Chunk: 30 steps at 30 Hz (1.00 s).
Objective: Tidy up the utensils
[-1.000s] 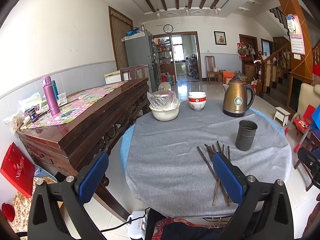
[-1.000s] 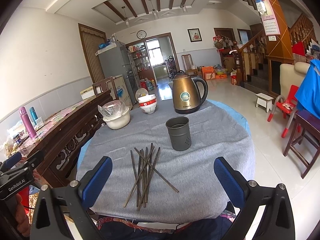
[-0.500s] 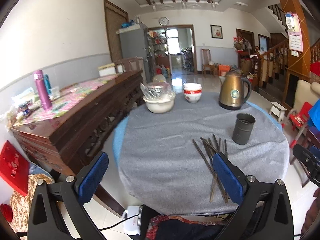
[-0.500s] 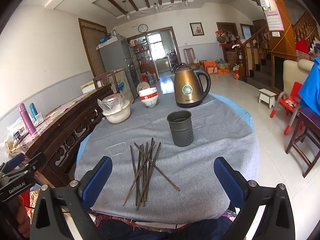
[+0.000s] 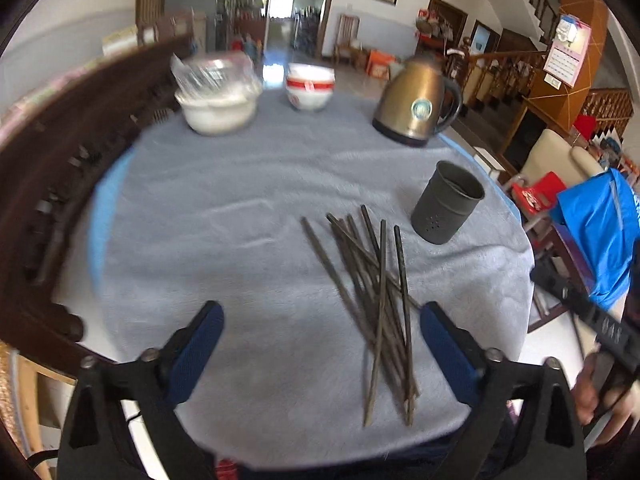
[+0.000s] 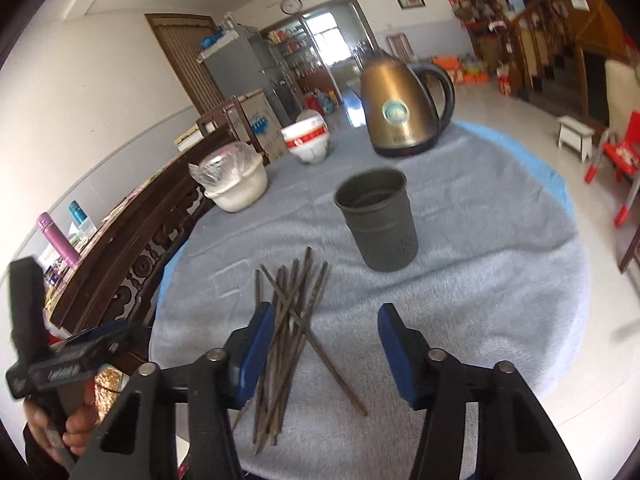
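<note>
Chopsticks [image 6: 294,312] lie in a crossed, loose pile on the grey tabletop [image 6: 480,240], near edge, w/ the dark holder cup [image 6: 378,222] standing upright just beyond them, to the right. Nothing is in the cup yet as far as you can see.

Risks, as I judge them:
- Pile is tangled, so closing on one stick prob. drags or flips its neighbours; some ends sit close to the near edge and could roll off.
- Sticks are thin and lie flat on soft cloth; your fingers may pinch fabric, or slip off.
- Cup looks light; a stick end hitting the rim could tip it.

Pose: your right gripper [image 6: 326,340] is low over the near end of the pile, angled down, fingers apart and holding nothing; its left finger [image 6: 256,344] overlaps the sticks in view, contact unclear. Your left gripper [image 5: 318,350] hangs over the near tabletop, fingers wide apart, empty, pile close beside its right finger [image 5: 444,344]. Left view is motion-blurred.
</note>
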Each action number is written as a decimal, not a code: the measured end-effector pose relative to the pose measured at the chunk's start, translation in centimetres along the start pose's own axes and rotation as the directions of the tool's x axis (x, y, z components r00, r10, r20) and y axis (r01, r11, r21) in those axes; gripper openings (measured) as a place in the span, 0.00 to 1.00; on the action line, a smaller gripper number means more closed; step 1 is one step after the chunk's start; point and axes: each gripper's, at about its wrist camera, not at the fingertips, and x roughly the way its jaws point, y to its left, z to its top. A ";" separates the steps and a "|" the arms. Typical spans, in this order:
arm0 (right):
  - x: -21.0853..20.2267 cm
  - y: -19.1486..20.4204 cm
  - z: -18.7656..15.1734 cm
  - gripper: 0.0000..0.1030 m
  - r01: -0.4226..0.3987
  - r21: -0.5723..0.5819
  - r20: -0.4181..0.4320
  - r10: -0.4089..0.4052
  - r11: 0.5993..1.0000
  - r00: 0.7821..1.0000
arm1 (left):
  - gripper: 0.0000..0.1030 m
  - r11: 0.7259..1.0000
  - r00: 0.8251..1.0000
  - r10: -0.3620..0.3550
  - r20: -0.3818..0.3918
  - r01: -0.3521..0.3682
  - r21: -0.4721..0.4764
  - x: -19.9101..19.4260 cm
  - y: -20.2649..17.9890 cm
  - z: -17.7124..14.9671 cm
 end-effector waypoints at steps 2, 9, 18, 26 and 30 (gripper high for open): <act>1.0 -1.2 -0.4 0.51 -0.007 0.029 -0.039 0.008 1.000 0.999 | 0.76 1.000 0.998 -0.004 -0.055 0.003 -0.018 2.8 0.0 1.2; 6.2 -4.1 0.8 0.41 -0.103 0.146 -0.142 0.124 0.984 0.982 | 0.65 0.995 0.986 -0.071 -0.154 0.060 -0.075 9.5 -1.3 4.6; 14.5 -3.2 3.1 0.39 -0.140 0.257 -0.254 0.207 0.956 0.945 | 0.58 0.975 0.966 -0.079 -0.246 0.023 -0.221 14.8 1.4 7.6; 18.7 -3.0 3.7 0.38 -0.080 0.376 -0.313 0.208 0.923 0.927 | 0.28 0.959 0.943 -0.131 -0.306 0.042 -0.281 17.8 1.7 7.7; 20.0 -3.3 3.6 0.26 -0.057 0.406 -0.331 0.205 0.912 0.921 | 0.15 0.954 0.937 -0.143 -0.318 0.046 -0.296 18.9 1.7 7.8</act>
